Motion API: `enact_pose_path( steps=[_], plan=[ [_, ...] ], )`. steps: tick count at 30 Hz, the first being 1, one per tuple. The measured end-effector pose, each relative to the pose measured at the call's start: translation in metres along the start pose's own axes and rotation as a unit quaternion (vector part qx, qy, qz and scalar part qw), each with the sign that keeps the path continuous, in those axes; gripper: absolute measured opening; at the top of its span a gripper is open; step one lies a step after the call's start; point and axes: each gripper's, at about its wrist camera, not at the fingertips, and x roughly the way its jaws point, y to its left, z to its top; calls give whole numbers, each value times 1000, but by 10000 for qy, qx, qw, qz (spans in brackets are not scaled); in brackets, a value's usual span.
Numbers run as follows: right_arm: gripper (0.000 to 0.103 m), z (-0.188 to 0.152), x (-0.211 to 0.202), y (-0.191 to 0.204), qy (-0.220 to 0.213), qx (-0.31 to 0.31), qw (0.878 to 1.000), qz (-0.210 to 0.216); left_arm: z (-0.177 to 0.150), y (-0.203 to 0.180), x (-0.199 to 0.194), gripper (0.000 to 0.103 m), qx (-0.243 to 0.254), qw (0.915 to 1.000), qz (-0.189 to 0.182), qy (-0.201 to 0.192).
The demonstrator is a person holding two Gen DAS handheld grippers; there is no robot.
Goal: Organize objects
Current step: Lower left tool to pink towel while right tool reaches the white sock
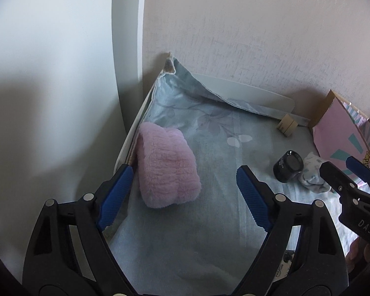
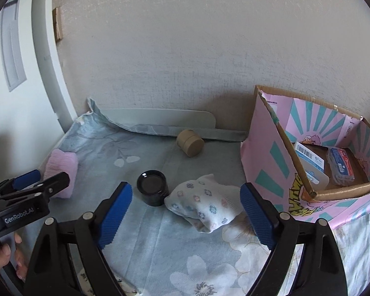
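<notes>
A folded pink fluffy cloth [image 1: 167, 165] lies on the blue floral sheet near the left edge; it also shows in the right wrist view [image 2: 61, 170]. My left gripper [image 1: 185, 180] is open and empty just before it. A black round jar [image 2: 152, 187] stands beside a folded white flowered sock [image 2: 204, 202]; both show in the left wrist view, jar [image 1: 288, 169] and sock [image 1: 313, 172]. My right gripper [image 2: 186, 197] is open and empty, its jaws either side of the sock, just in front of it. A tan cardboard cylinder [image 2: 190, 142] lies near the wall.
A pink and teal cardboard box [image 2: 266, 162] stands at the right with small packets [image 2: 340, 166] inside. A white board [image 2: 160, 117] leans along the wall behind the sheet. A white door frame [image 1: 128, 49] rises at the left.
</notes>
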Motion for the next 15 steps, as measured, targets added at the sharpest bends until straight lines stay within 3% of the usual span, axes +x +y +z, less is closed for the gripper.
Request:
enact_pose_path(
  steps=[3, 15],
  plan=[
    [87, -1, 9, -3, 97, 25, 9999, -91, 0, -1, 6, 76, 57, 10000, 5, 12],
    [87, -6, 34, -4, 360, 56, 9991, -215, 1, -7, 29, 71, 270, 9993, 230, 141]
  ],
)
